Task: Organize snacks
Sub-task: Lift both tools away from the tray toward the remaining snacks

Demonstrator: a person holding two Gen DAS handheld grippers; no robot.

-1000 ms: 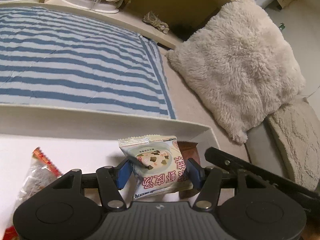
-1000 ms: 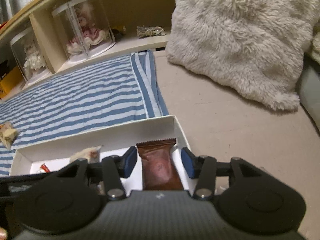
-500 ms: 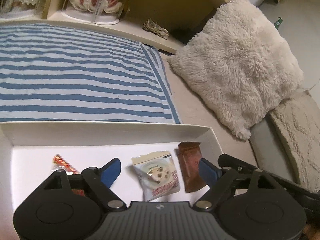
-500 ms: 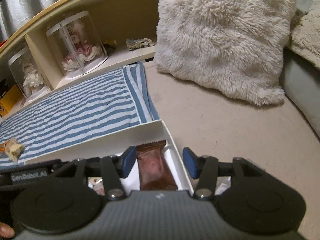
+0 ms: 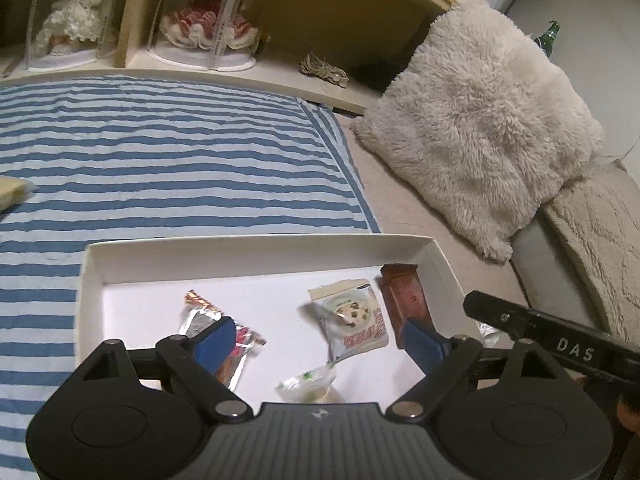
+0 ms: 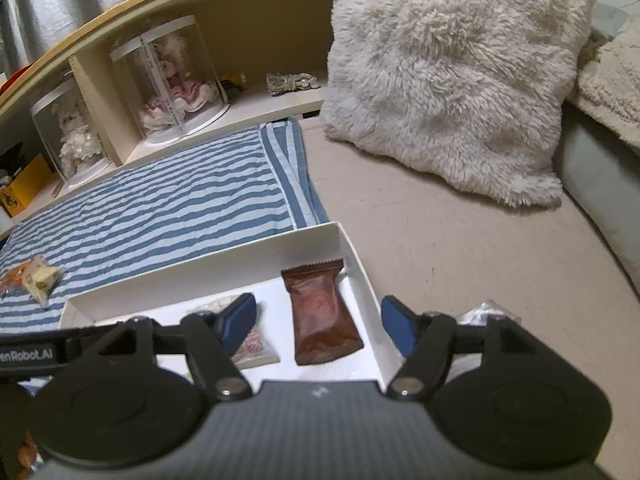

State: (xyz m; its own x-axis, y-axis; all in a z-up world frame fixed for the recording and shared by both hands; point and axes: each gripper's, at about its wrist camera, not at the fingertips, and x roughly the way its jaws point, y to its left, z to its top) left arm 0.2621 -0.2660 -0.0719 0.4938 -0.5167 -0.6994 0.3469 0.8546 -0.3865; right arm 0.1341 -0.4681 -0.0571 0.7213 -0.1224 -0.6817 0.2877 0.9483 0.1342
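Observation:
A white shallow box (image 5: 256, 258) lies on the bed; it also shows in the right wrist view (image 6: 200, 280). In it lie a brown packet (image 5: 404, 300), a white cookie packet (image 5: 354, 318), a silver packet with red ends (image 5: 200, 316) and a small greenish packet (image 5: 308, 384). My left gripper (image 5: 320, 342) is open and empty above the box. My right gripper (image 6: 318, 324) is open and empty, its jaws either side of the brown packet (image 6: 322, 320), above it. A pale packet (image 6: 38, 280) lies on the striped blanket outside the box.
A blue and white striped blanket (image 5: 160, 160) covers the bed. A fluffy cream pillow (image 5: 480, 128) stands to the right. Domed doll cases (image 5: 208, 20) sit on the shelf behind. A crinkly wrapper (image 6: 486, 310) lies right of the box.
My left gripper let go of the cookie packet and opened wide; the packet now lies in the box. My right gripper opened off the brown packet. Both grippers rose and pulled back.

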